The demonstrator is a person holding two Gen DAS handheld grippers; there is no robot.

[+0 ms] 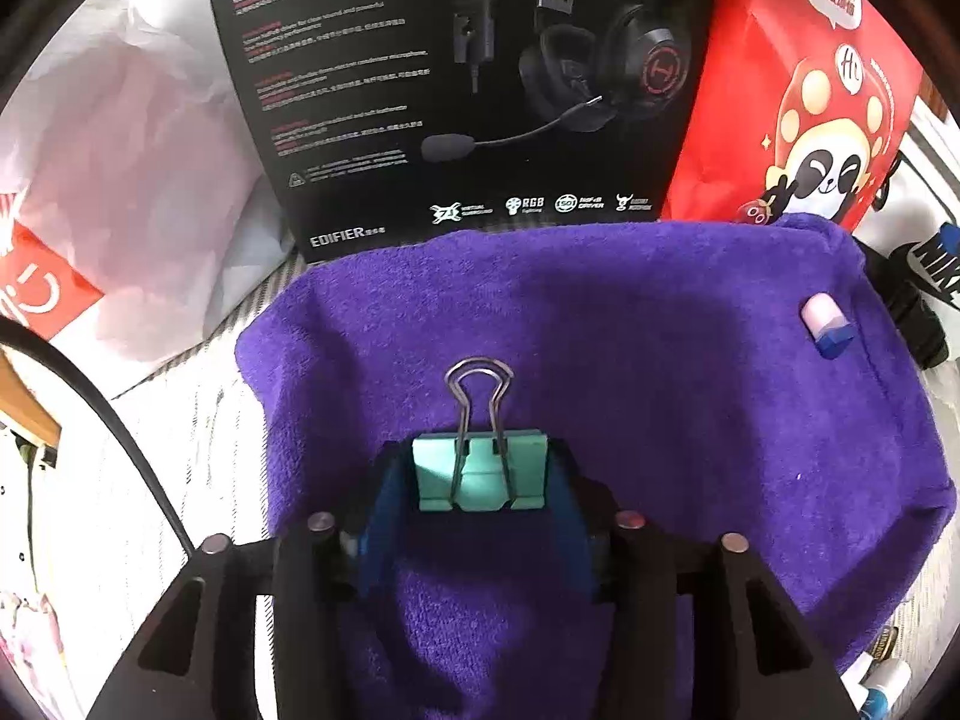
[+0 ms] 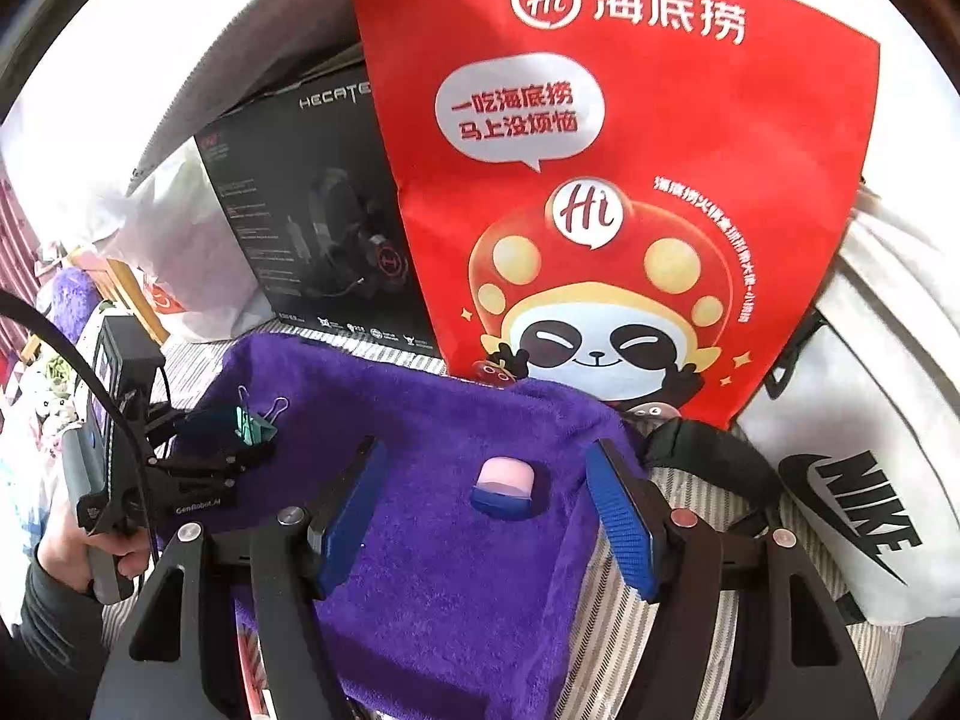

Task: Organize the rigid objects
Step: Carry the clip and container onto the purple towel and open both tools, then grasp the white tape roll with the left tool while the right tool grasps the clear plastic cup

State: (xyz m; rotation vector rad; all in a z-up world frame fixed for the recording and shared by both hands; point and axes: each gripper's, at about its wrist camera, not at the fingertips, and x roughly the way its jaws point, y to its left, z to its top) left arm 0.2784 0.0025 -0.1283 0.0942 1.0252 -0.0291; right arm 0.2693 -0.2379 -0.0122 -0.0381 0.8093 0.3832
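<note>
The left gripper (image 1: pixel 480 480) clamps a teal binder clip (image 1: pixel 480 471) between its blue pads (image 1: pixel 384 516), the clip's wire handles pointing forward over a purple towel (image 1: pixel 660 360) spread on a striped surface (image 1: pixel 198 420). Whether the clip rests on the towel or is lifted just clear of it cannot be told. The right gripper (image 2: pixel 489 498) hangs with its fingers spread wide, a small pink-and-blue eraser (image 2: pixel 503 486) lying on the towel between them, touching neither. From the left wrist view the eraser (image 1: pixel 828 324) sits near the towel's far right edge, well apart from the clip. Behind the towel stand a black headset box (image 1: pixel 468 84) and a red panda-print bag (image 2: pixel 630 180); a white Nike bag (image 2: pixel 852 480) lies to the right. A person's hand (image 2: pixel 90 552) grips the left tool's handle.
</note>
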